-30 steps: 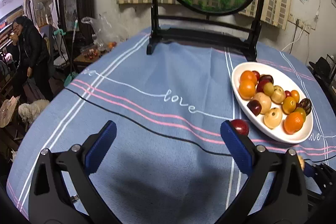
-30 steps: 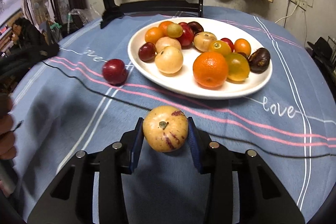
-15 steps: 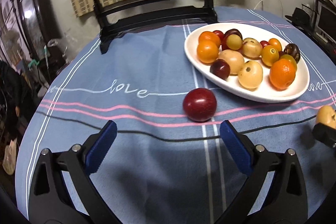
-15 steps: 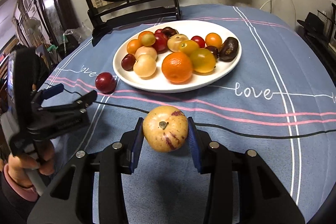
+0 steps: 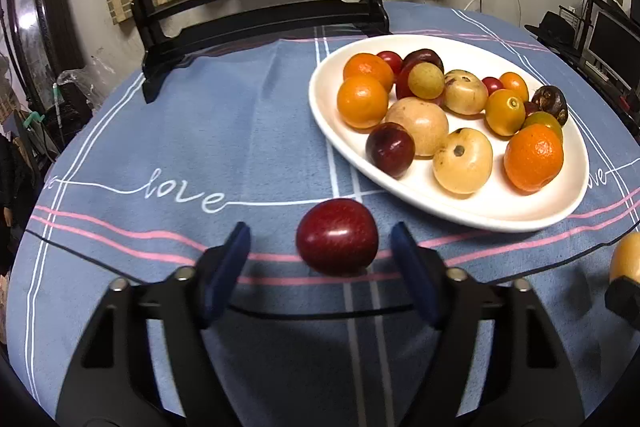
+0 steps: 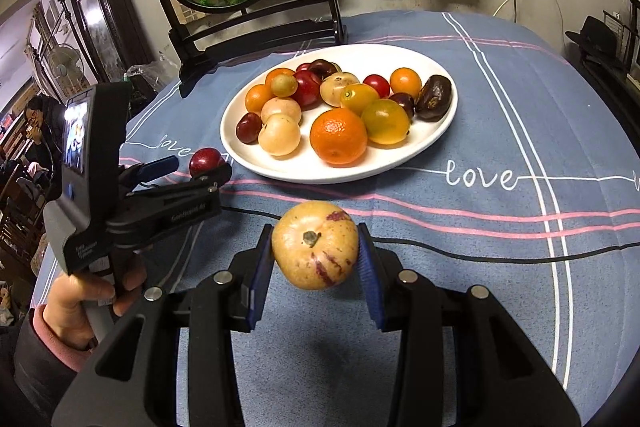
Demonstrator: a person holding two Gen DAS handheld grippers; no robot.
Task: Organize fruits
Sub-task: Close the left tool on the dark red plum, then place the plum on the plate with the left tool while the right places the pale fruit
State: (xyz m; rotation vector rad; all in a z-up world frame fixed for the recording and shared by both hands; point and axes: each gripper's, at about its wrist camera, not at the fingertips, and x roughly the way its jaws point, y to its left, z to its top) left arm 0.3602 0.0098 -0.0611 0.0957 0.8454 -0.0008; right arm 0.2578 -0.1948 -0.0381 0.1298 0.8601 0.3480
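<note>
While a red plum (image 5: pixel 337 235) lies alone on the blue cloth of the bench (image 5: pixel 200 131), low in the centre of the left wrist frame, the left hand-held gripper (image 5: pixel 320 259) straddles it with both blue pads spread wide, a clear gap on each side and no contact showing. To the upper right sits the white plate (image 5: pixel 500 215), already crowded with oranges, pale round fruits and dark plums. The right hand-held gripper (image 6: pixel 316 259) is clenched on a yellow fruit streaked with purple (image 6: pixel 316 245), held clear of the cloth in the lower centre of its own frame, with the plate beyond it at mid-frame.

By the look of it, the step in hand is gathering the last loose fruits onto the plate: one is already carried, the other is lined up but not yet grasped. The next move appears to call for the left pads to close squarely across the plum's widest part, since a round, glossy fruit could squirt forward toward the plate's rim. Free space on the plate shows mainly along its near edge, which seems the likeliest landing spot for both fruits.
</note>
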